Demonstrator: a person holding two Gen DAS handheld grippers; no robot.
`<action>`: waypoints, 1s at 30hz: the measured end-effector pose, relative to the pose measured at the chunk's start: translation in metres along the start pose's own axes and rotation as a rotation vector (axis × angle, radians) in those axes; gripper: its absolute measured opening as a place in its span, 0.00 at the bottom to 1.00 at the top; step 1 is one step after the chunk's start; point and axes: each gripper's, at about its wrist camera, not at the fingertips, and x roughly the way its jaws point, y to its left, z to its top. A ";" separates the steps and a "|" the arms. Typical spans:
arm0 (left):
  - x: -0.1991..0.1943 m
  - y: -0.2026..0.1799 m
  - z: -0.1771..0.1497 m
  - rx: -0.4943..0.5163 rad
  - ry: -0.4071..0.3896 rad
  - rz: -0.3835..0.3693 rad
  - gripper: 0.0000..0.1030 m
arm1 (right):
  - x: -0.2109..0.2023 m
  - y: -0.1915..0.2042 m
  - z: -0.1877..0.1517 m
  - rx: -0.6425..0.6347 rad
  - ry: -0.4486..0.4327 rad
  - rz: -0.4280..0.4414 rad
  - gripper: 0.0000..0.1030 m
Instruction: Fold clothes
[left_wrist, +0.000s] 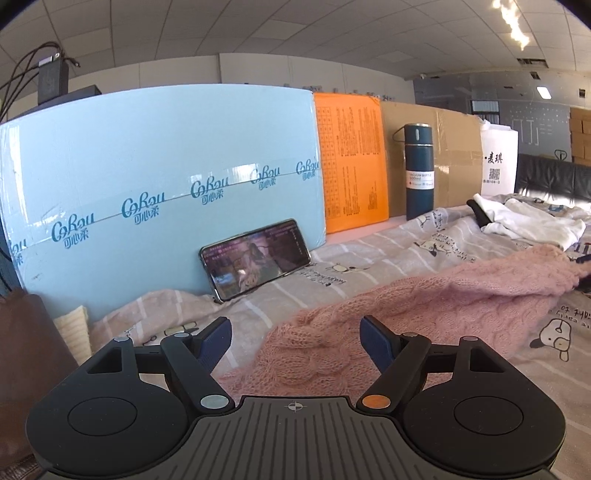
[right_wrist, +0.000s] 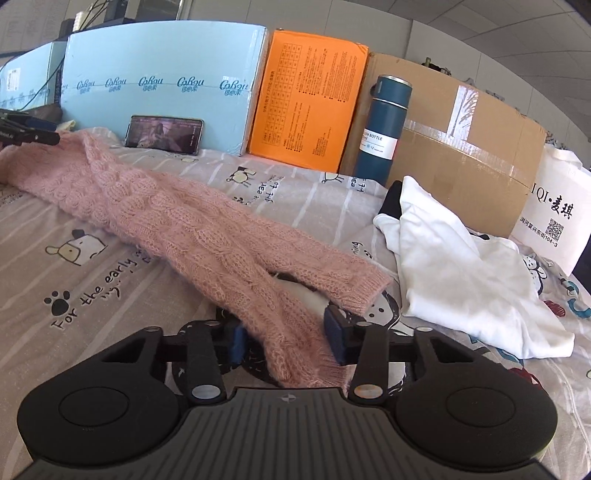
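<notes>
Left tool (left_wrist: 295, 341) spread wide, nothing between fingers, hovering just over one end of pink sweater (left_wrist: 406, 306). Right tool (right_wrist: 286, 341) also parted, straddling a sweater cuff (right_wrist: 295, 343) at the other end; pads beside knit, not pinching it as far as visible, so no real grip yet. Left tool also visible far left in right wrist view, at sweater's far end.

Sweater lying stretched long across bedsheet (right_wrist: 110, 280), looks doubled lengthwise, two cuffs side by side near right tool, second cuff (right_wrist: 354, 291) just beyond fingers. Probably partly folded, or just bunched; hard to tell. No neat final rectangle. Likely left: grab both ends, fold across, square up.

White shirt (right_wrist: 461, 273) crumpled in a heap at right, just beside sweater cuffs, unfolded. No finished stack seen. Overall early to mid stage.

Background: phone (left_wrist: 255, 258) leaning on blue box (left_wrist: 147, 155), orange box (left_wrist: 352, 158), bottle (left_wrist: 419, 170), cardboard box (right_wrist: 461, 147), white bag (right_wrist: 554, 206).
</notes>
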 end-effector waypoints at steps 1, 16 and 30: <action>0.001 -0.004 0.002 0.016 -0.001 0.007 0.76 | 0.000 -0.006 0.003 0.030 -0.026 0.017 0.25; 0.051 -0.001 0.017 -0.036 0.093 0.123 0.76 | 0.054 -0.064 0.036 0.372 -0.030 -0.016 0.42; -0.027 0.004 -0.008 -0.165 0.038 0.116 0.76 | 0.025 -0.071 0.014 0.612 -0.039 -0.111 0.51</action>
